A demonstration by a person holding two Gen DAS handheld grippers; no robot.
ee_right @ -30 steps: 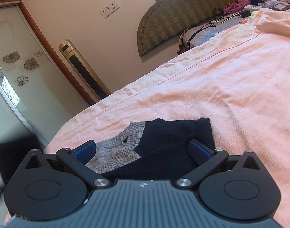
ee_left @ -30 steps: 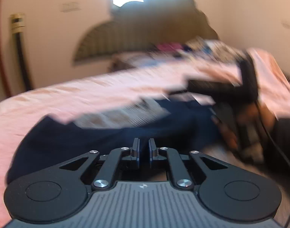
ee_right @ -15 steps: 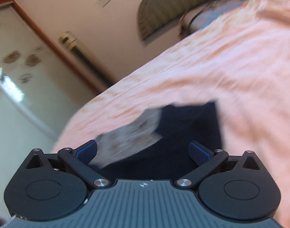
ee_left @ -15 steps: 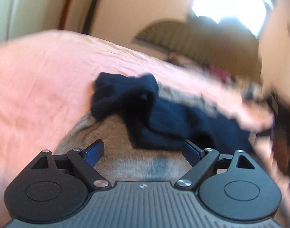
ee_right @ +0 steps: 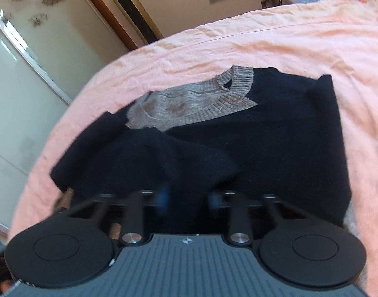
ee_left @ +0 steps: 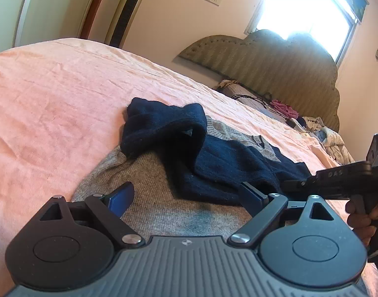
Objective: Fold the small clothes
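So the sweater (ee_right: pixel 238 133) is a small navy knit with a grey ribbed collar and grey chest panel, lying on the pink bedsheet (ee_left: pixel 53 104) of the bed. In the left wrist view one navy sleeve (ee_left: pixel 161 126) is flopped back over the grey part in a loose hump, not flat at all. In the right wrist view the collar points away from the camera and the navy body spreads toward it, with a rumpled fold of navy fabric right in front of the fingers.

The left hand-held gripper (ee_left: pixel 186 195) sits low over the grey knit with its blue pads spread wide. It has just been opening, and nothing is pinched, the cloth just lies under and between the fingers.

The right hand-held gripper (ee_right: pixel 189 198) has just been closing. Its fingers are blurred but drawn near each other on that fold of navy fabric, so it looks clamped on the sweater. In the left wrist view it shows at the right edge, with the person's hand (ee_left: pixel 362 220) around the handle.

Further out: a padded headboard (ee_left: pixel 275 64), a heap of clothes (ee_left: pixel 325 133) near it, a gold tower fan (ee_left: pixel 129 10) against the wall, and a bright window (ee_left: pixel 305 2).
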